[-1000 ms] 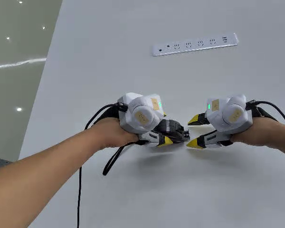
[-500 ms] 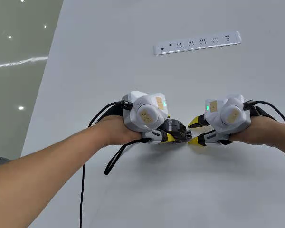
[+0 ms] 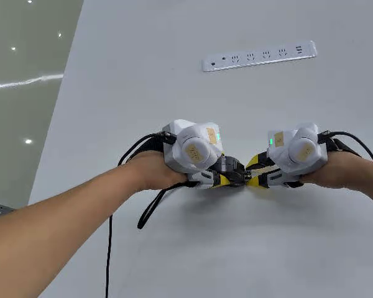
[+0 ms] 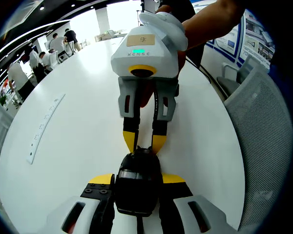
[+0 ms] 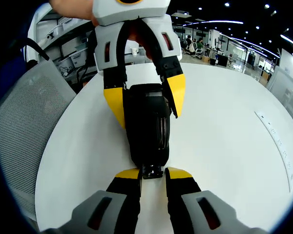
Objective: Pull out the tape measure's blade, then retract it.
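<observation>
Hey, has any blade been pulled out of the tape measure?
No, in the right gripper view the tape measure reaches right to the jaws of the right gripper, with no blade showing between them.

Left tongs (image 3: 224,176), right tongs (image 3: 253,172): white housings, yellow-tipped black jaws, green lights, black cables (image 3: 150,208).

Two grippers met tip to tip, one in each hand.
The left gripper (image 3: 225,179) pointed right, its jaws clamped on the tape (image 4: 138,187) from both sides. The left hand (image 3: 148,171) gripped it from behind, with the bare forearm (image 3: 43,230) stretched in from the lower left. The right gripper (image 3: 252,175) pointed left, facing it, with its jaws drawn nearly together and pinching the tape's front tip. The right hand (image 3: 342,171) held it from the right edge.
</observation>
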`<action>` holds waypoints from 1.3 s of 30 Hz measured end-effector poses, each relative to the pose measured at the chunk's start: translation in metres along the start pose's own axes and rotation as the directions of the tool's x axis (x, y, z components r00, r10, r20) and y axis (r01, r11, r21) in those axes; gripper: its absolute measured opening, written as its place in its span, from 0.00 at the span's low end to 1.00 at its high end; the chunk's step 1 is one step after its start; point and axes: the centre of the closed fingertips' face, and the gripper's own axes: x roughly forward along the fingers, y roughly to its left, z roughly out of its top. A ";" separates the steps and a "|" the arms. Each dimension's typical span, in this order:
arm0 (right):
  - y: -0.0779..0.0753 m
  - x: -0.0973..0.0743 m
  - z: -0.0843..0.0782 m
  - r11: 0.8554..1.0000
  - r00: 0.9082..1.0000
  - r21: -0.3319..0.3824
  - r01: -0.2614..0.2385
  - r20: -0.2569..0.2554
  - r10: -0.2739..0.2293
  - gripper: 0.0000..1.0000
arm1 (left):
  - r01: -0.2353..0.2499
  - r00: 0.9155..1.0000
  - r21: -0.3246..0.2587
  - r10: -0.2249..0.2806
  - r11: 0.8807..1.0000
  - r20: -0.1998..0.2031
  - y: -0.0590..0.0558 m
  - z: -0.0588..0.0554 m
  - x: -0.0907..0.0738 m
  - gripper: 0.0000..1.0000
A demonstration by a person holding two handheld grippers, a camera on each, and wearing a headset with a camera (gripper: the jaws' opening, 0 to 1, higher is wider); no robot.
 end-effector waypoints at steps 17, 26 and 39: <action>0.003 -0.003 0.001 1.000 1.000 -0.020 0.003 -0.013 -0.003 0.12 | 0.007 1.000 0.031 -0.007 0.999 -0.015 -0.001 0.000 0.000 0.30; 0.001 -0.004 -0.002 1.000 1.000 -0.011 0.007 -0.016 -0.007 0.11 | 0.009 1.000 0.035 -0.009 0.999 -0.014 -0.001 0.000 0.000 0.29; -0.001 -0.023 -0.019 1.000 0.999 0.009 0.020 -0.034 -0.020 0.11 | 0.013 1.000 0.030 -0.013 0.999 -0.014 0.000 0.000 0.000 0.29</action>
